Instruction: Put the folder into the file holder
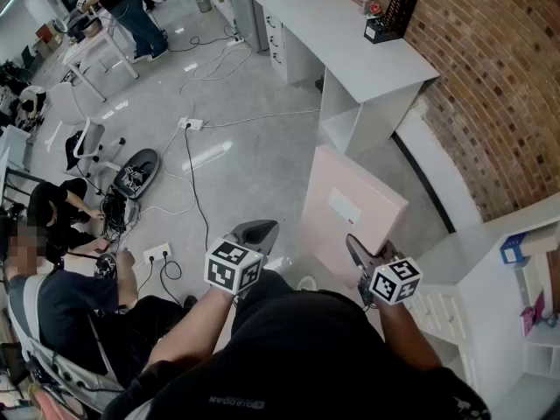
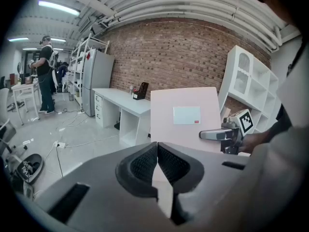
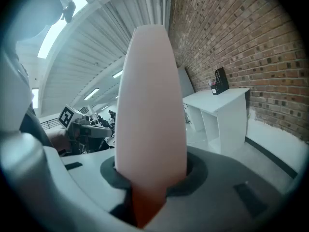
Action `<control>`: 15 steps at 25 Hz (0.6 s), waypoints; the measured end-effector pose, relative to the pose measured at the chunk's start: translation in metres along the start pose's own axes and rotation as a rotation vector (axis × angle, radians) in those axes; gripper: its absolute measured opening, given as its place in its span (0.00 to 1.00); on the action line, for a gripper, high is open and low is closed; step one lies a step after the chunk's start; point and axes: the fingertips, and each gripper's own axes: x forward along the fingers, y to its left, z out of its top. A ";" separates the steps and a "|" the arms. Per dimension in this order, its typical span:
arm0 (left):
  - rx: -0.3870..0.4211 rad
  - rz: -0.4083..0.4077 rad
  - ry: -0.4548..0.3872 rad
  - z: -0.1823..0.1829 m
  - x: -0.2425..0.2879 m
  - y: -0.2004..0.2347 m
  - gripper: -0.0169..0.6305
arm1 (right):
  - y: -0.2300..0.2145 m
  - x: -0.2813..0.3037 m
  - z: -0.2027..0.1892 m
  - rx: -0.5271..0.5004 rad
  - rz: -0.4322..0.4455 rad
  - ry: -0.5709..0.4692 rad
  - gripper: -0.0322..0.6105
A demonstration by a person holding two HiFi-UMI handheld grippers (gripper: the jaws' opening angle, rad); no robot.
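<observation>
A large pink folder with a white label hangs upright over the floor, and my right gripper is shut on its near lower corner. In the right gripper view the folder stands edge-on, clamped between the jaws of the right gripper. My left gripper is to the folder's left, apart from it. Its jaws are shut with nothing in them; seen from its own camera, the left gripper faces the folder. The black file holder stands on the far end of a white desk.
A brick wall runs along the right. A white shelf unit stands near right. Cables and a power strip lie on the grey floor. A seated person and an office chair are at the left.
</observation>
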 end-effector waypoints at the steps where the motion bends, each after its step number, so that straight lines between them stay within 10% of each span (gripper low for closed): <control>1: 0.001 -0.001 -0.003 0.001 0.000 -0.001 0.03 | 0.001 -0.001 0.001 -0.003 0.001 -0.003 0.28; 15: -0.010 -0.007 -0.013 0.006 0.015 -0.006 0.03 | -0.002 -0.003 0.007 0.041 0.030 0.007 0.31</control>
